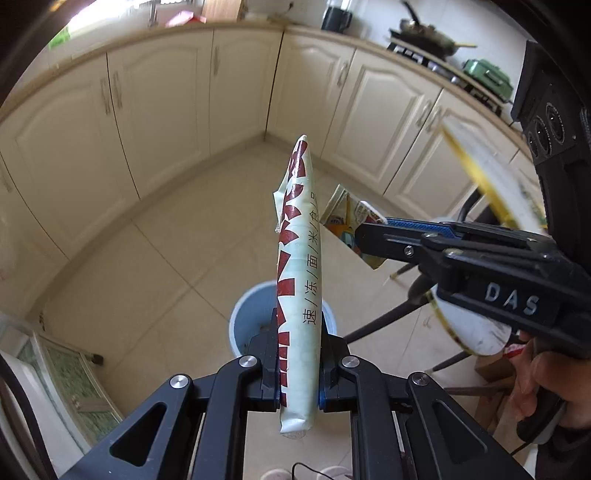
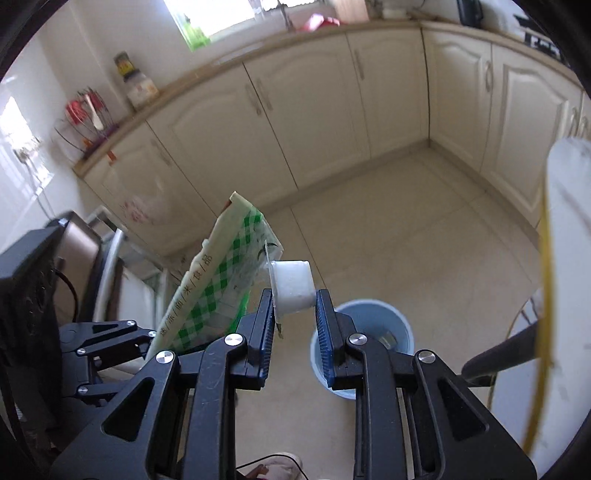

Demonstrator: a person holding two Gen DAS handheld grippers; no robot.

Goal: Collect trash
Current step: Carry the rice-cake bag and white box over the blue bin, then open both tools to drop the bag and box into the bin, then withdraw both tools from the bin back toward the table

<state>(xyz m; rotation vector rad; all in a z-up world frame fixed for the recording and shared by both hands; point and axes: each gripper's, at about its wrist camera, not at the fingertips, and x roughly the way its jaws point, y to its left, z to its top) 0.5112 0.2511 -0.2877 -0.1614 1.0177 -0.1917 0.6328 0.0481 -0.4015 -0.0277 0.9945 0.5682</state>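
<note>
My left gripper (image 1: 298, 325) is shut on a long white food wrapper with red print (image 1: 298, 258), held upright above the floor. The same wrapper shows its green checked side in the right wrist view (image 2: 218, 280). My right gripper (image 2: 294, 299) is shut on a small white plastic cup with a foil lid (image 2: 293, 286); in the left wrist view it (image 1: 364, 230) comes in from the right, fingers closed. A light blue trash bin (image 1: 251, 314) stands on the floor below both grippers, also in the right wrist view (image 2: 369, 321).
Cream kitchen cabinets (image 1: 166, 103) wrap around the tiled floor (image 2: 406, 229). A white round table with a yellow rim (image 1: 491, 192) and dark legs stands at the right. A stove with pans (image 1: 424, 33) is far right.
</note>
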